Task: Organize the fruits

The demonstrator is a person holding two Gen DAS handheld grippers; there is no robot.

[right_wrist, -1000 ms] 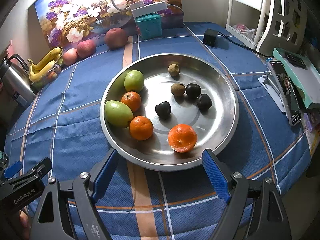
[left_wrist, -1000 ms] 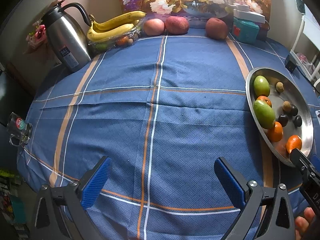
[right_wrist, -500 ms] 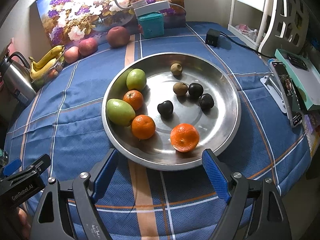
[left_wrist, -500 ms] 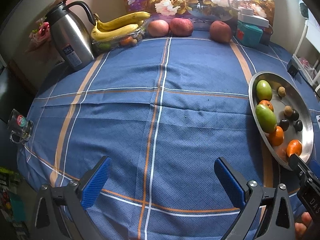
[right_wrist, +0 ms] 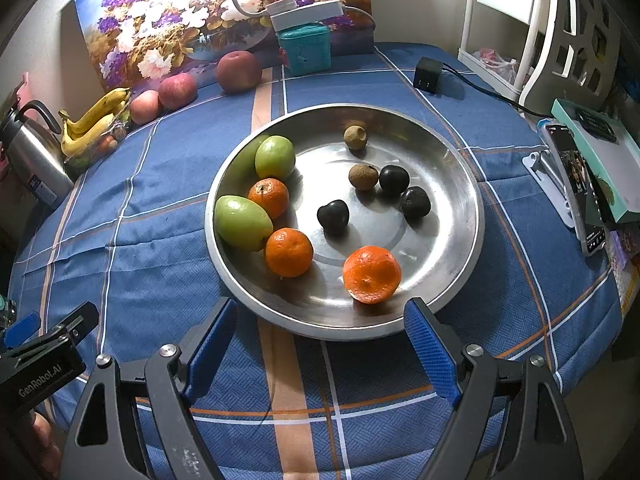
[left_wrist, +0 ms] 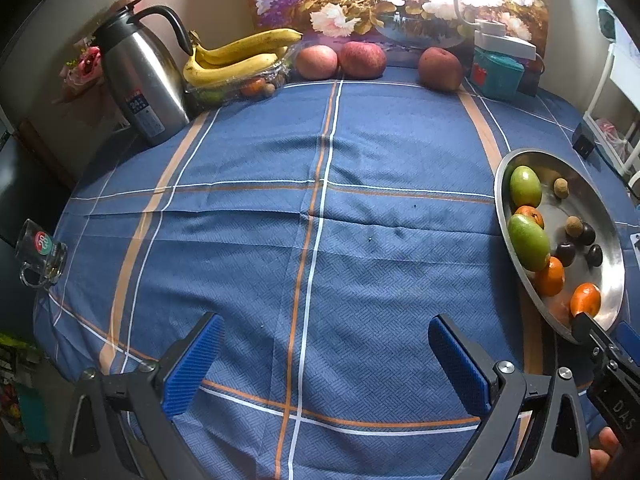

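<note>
10 small fruits lie in the round steel dish on the blue checked cloth surface.
3 oranges, 2 green fruits, 3 dark ones and 2 brown ones; right gripper at its near rim and left gripper over bare cloth, both jaws spread, empty.

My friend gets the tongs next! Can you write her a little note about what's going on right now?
Left tongs: open, empty, over bare blue checked tablecloth.
Right tongs: open, empty, at the near rim of the round steel tray.
In the tray: three orange tangerines, two green fruits, three small dark fruits, two small brown ones, all mixed.
At the far edge: yellow bananas, three red apples.
Done: no sorting visible. Left: group the fruit by kind.
</note>
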